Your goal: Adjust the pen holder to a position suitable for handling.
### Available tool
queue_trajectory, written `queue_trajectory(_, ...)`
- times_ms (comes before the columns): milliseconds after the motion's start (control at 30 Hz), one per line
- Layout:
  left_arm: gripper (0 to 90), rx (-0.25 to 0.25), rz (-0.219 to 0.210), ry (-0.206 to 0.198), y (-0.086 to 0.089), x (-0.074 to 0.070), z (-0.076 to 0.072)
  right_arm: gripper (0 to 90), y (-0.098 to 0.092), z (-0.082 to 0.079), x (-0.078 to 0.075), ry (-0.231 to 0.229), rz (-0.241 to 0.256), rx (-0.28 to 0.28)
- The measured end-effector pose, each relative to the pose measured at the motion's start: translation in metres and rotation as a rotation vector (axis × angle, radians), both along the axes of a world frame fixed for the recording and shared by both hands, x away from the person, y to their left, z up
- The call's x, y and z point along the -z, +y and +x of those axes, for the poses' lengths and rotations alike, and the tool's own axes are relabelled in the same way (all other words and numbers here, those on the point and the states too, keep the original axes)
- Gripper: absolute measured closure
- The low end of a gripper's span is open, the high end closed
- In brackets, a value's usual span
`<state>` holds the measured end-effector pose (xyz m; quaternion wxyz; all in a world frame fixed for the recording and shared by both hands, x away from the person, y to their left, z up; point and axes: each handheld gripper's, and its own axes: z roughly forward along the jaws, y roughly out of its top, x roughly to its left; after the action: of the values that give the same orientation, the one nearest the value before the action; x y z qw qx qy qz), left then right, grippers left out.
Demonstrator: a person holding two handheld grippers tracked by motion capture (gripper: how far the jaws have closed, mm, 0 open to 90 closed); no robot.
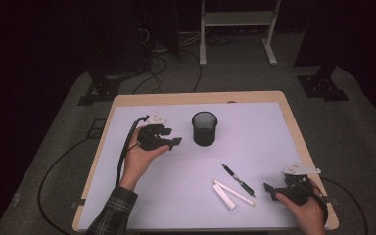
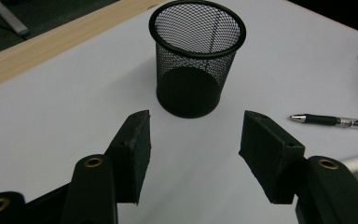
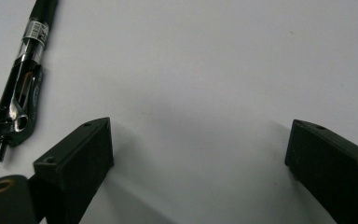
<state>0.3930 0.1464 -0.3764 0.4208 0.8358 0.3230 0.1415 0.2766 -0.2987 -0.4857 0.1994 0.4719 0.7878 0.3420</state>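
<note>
L gripper (image 1: pixel 176 142) up on the left half of the table (image 1: pixel 127 100), just left of the black mesh cup (image 1: pixel 204 128). Jaws spread wide, nothing between them. In the left gripper view the cup (image 2: pixel 196 56) stands upright straight ahead of the jaws, apart from both pads, empty as far as I can see thru the mesh.

R gripper (image 1: pixel 270 190) low near the front right corner, jaws also spread, empty, pointing left toward the pens. In the right gripper view the black pen (image 3: pixel 21 88) lies flat just outside the jaw at the left of that view, clip end w/ chrome button nearest it, close but not touching; bare white mat (image 3: pixel 205 70) between the jaws.

High view: black pen (image 1: pixel 238 179) lies diagonal on the mat, between cup and R gripper, well apart from the cup. Two white marker-type sticks (image 1: pixel 232 194) lie just beside it on the near-left side, close together; can't tell if they touch.

Person's L hand (image 1: pixel 139 164) wraps the L gripper body, plaid sleeve (image 1: pixel 112 213) at the front edge. R hand (image 1: pixel 306 210) on the R gripper. Cable (image 1: pixel 125 147) trails off the L gripper toward the front left.
</note>
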Motion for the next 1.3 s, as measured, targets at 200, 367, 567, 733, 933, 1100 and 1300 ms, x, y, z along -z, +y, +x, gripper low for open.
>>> queue_trajectory(200, 43.3, 0.004, 0.010, 0.001, -0.009, -0.004, 0.011, 6.7, 0.000, 0.000, 0.000, -0.001, -0.001, -0.001)
queue_trajectory(367, 45.4, 0.009, 0.008, 0.000, -0.015, -0.004, 0.018, 6.7, 0.000, 0.000, 0.000, -0.001, -0.001, -0.001)
queue_trajectory(567, 46.9, 0.016, 0.009, 0.003, -0.023, -0.005, 0.026, 6.7, 0.000, 0.000, 0.000, 0.002, 0.001, 0.001)
queue_trajectory(733, 47.1, 0.019, 0.012, 0.000, -0.030, -0.009, 0.033, 6.7, 0.000, 0.000, 0.000, 0.001, 0.000, 0.000)
queue_trajectory(933, 46.6, 0.013, 0.016, 0.000, -0.038, -0.012, 0.043, 6.7, 0.000, 0.000, 0.000, 0.000, 0.000, 0.000)
queue_trajectory(1100, 46.6, 0.013, 0.024, 0.006, -0.045, -0.013, 0.051, 6.7, 0.000, 0.000, 0.000, 0.000, -0.001, 0.000)
queue_trajectory(1300, 46.9, 0.009, 0.040, 0.013, -0.054, -0.012, 0.063, 6.7, 0.000, 0.000, 0.000, 0.000, -0.001, 0.000)
